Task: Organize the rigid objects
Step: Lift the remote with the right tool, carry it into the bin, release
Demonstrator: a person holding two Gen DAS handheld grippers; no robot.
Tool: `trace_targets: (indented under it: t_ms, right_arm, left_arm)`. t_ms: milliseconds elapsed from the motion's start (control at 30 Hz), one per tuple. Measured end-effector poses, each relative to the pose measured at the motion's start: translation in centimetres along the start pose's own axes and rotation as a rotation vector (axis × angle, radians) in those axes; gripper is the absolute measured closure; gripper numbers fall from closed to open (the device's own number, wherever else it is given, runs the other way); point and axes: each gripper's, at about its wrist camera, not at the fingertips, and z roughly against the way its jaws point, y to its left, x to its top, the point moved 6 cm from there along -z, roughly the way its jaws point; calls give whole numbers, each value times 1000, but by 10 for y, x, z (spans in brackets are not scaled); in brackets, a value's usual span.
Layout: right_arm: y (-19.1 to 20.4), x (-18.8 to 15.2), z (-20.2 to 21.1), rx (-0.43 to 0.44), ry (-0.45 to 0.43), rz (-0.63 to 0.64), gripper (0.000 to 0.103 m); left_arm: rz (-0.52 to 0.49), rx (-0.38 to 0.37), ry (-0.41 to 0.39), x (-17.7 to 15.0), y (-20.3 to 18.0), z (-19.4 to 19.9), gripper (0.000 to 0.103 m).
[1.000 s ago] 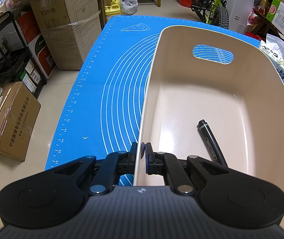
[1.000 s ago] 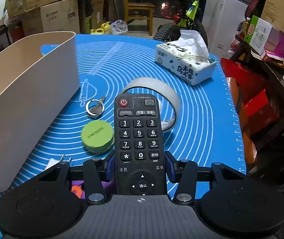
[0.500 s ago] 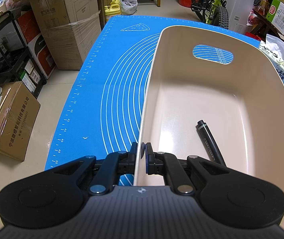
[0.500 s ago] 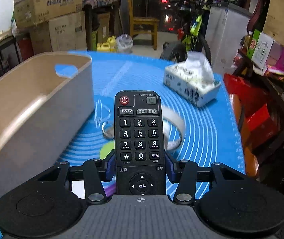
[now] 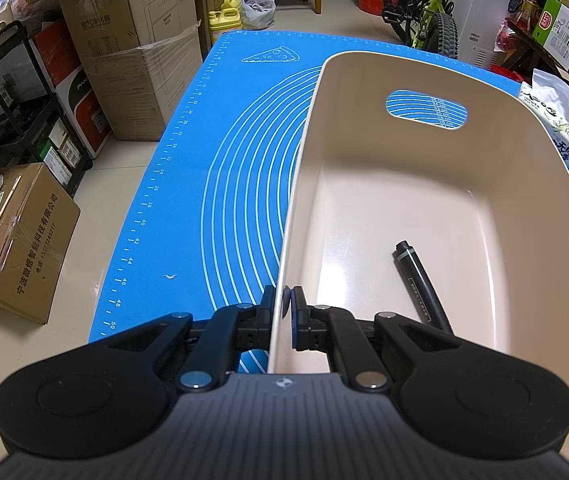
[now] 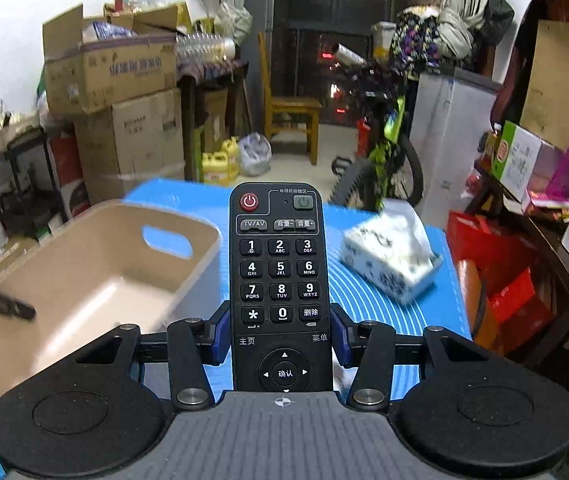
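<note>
Risk of a slip: the black push-button remote control (image 6: 280, 280), clamped at its lower sides by the right gripper (image 6: 280, 338) and raised above the blue mat (image 6: 364, 292), overhangs far forward and could pivot or strike the cream plastic bin's (image 5: 404, 208) rim. Left gripper (image 5: 284, 312), angled steeply downward, pinches the bin's near wall; black marker (image 5: 420, 280) lies inside.

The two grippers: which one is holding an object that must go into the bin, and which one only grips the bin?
The right gripper holds the black remote control. The left gripper is clamped on the beige bin's wall.
</note>
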Motion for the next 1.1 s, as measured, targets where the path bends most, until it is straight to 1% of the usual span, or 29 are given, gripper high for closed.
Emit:
trace_targets:
  t_ms: [200, 300, 433, 567, 767, 900, 1067, 1100]
  right_arm:
    - [35, 29, -9, 36, -43, -6, 48]
    - [57, 35, -19, 61, -37, 5, 48]
    - [83, 34, -33, 96, -9, -5, 48]
    - [107, 31, -48, 132, 32, -6, 49]
    - [133, 18, -67, 154, 96, 22, 49]
    - [148, 4, -82, 164, 173, 42, 49]
    - [158, -16, -97, 155, 279, 64, 50]
    - [160, -17, -98, 152, 285, 71, 50]
  left_arm:
    - [-1, 1, 0, 0, 0, 0, 95]
    - [-2, 0, -1, 0, -1, 0, 95]
    - [-2, 0, -1, 0, -1, 0, 95]
    - [-2, 0, -1, 0, -2, 0, 95]
    - [-2, 0, -1, 0, -2, 0, 95]
    - [-1, -1, 0, -1, -3, 0, 95]
    - [-2, -3, -4, 0, -3, 0, 96]
    - [-3, -2, -3, 0, -4, 0, 96]
